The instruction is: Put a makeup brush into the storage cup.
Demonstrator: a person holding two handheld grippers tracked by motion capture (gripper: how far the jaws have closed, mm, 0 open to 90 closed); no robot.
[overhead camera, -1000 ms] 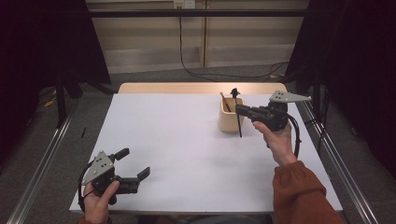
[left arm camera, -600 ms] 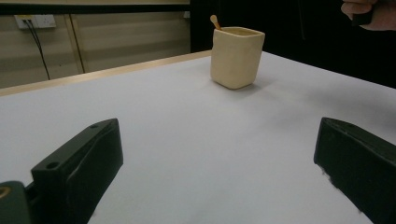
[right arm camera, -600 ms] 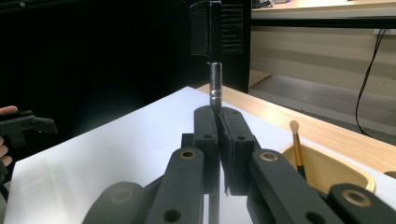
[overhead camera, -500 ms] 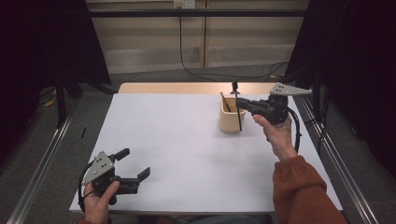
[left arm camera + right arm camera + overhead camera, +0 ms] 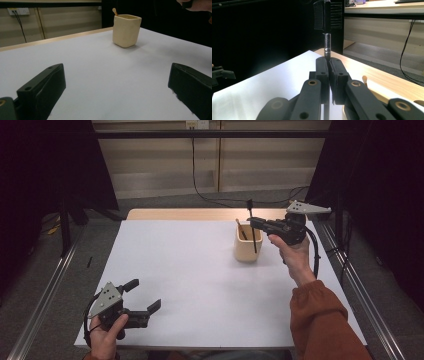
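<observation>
Brush stands clamped upright in the right gripper over the cup; lower it straight, clear of the far spoon. Left gripper rests open, near left.

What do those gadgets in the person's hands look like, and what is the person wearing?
Each hand holds a black two-jaw gripper: the left gripper and the right gripper. Both carry a grey three-cornered plate on top, dotted with small holes, and trail a black cable. The jaws are blocky black bars on round-pinned links. The right arm wears a rust-orange sleeve.
</observation>
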